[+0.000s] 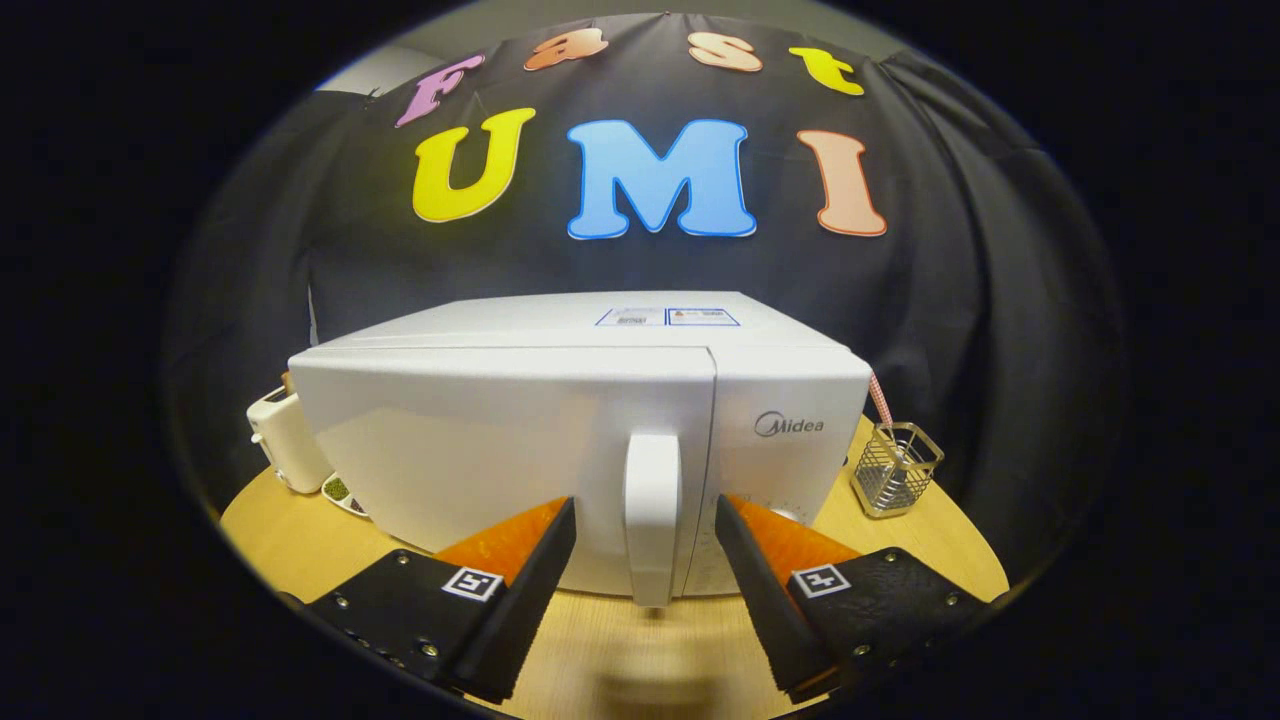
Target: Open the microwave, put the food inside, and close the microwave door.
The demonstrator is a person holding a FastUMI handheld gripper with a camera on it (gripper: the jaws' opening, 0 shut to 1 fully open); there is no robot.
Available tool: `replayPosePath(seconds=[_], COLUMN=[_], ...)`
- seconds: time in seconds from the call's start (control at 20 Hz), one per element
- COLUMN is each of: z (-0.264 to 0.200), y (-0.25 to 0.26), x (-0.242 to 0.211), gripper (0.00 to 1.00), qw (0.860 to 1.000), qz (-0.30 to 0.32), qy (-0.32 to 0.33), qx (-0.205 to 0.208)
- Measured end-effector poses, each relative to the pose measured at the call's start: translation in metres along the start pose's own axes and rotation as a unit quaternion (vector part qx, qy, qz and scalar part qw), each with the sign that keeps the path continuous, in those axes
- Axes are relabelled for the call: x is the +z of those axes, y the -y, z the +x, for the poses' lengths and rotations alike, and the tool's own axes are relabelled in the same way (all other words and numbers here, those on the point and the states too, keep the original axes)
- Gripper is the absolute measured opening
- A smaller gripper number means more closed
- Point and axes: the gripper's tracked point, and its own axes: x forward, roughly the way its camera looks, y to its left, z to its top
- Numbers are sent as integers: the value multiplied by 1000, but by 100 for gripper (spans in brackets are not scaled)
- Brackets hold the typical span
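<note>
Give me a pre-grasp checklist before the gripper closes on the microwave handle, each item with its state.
1. Microwave door shut: ok.
2. Handle centred between the fingers: ok.
3. Gripper open wider than the handle: ok.
4. Fingers far enough forward to pinch the handle: cannot tell.
5. Room for the door to swing past the toaster: cannot tell.
6. Wire holder apart from the microwave: ok.

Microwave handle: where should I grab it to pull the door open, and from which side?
Grip the handle at mid-height, coming straight in from the front. It is a vertical bar standing off the closed door, so a finger fits on each side. The hand-held gripper is open, its fingers flanking it.
</note>
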Motion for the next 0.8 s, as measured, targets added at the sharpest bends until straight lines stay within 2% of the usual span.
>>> replayPosePath(seconds=[0.05, 0.15, 0.2, 0.25, 0.35, 0.45, 0.65, 0.8], z=[1, 3, 4, 5, -1, 5, 4, 3], y=[2, 3, 5, 6, 2, 1, 1, 0], x=[-1, -1, 1, 1, 1, -1, -4, -3], gripper=[79, 75, 68, 55, 40, 26, 10, 10], qw=[1000, 1000, 1000, 1000, 999, 1000, 999, 999], qz=[3, 12, 12, 17, 30, 18, 10, -3], qy=[-2, -2, 0, -1, -14, -15, -32, -51], qx=[-2, -6, -13, -16, -9, -11, -14, -12])
